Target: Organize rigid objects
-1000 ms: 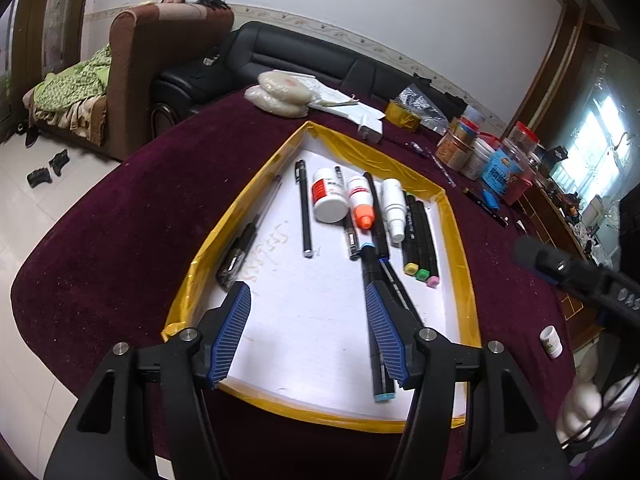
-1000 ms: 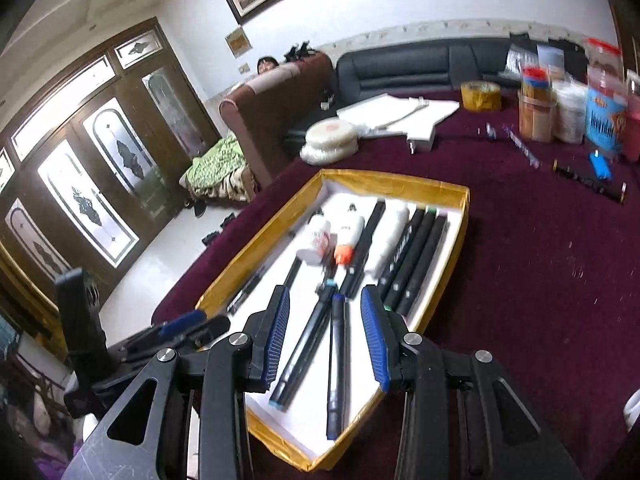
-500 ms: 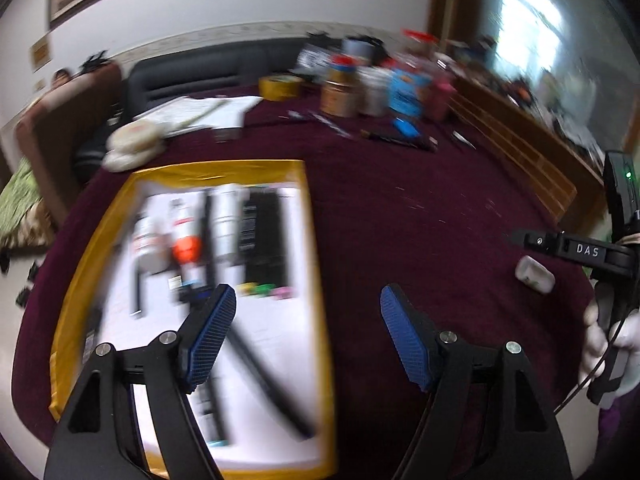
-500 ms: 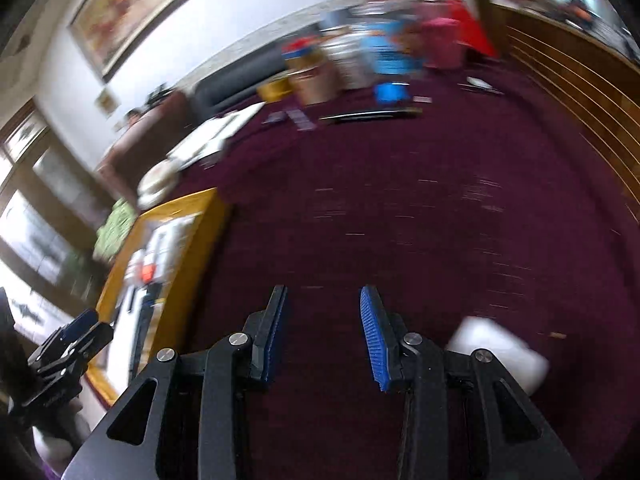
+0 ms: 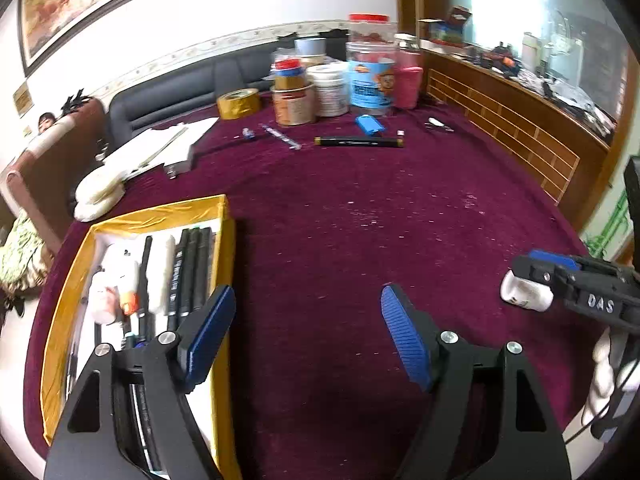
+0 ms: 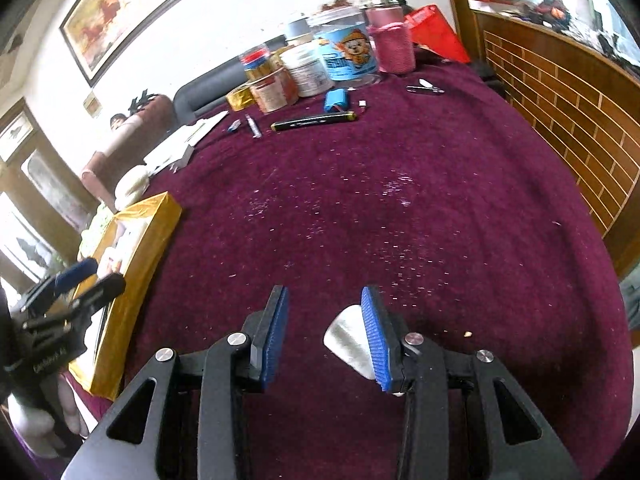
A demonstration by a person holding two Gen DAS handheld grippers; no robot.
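Observation:
A small white bottle (image 6: 352,342) lies on the maroon tablecloth at the near right. My right gripper (image 6: 326,334) is open, its jaws down around the bottle, which rests against the right finger. In the left wrist view the bottle (image 5: 522,294) sits at the right gripper's tips (image 5: 532,266). My left gripper (image 5: 308,334) is open and empty above the cloth, beside the yellow-rimmed tray (image 5: 228,216), which holds markers (image 5: 192,268) and small bottles (image 5: 120,280). A black marker (image 6: 314,121) lies far back on the table.
Jars, tubs and a tape roll (image 5: 239,103) stand at the table's far edge, with a blue object (image 5: 370,124) and papers (image 5: 160,148) nearby. A wooden sideboard (image 6: 568,92) runs along the right. A sofa and armchair stand behind the table.
Both grippers swung right, away from the tray. The right gripper came down around the white bottle near the table's right edge. The left now hovers over bare cloth.

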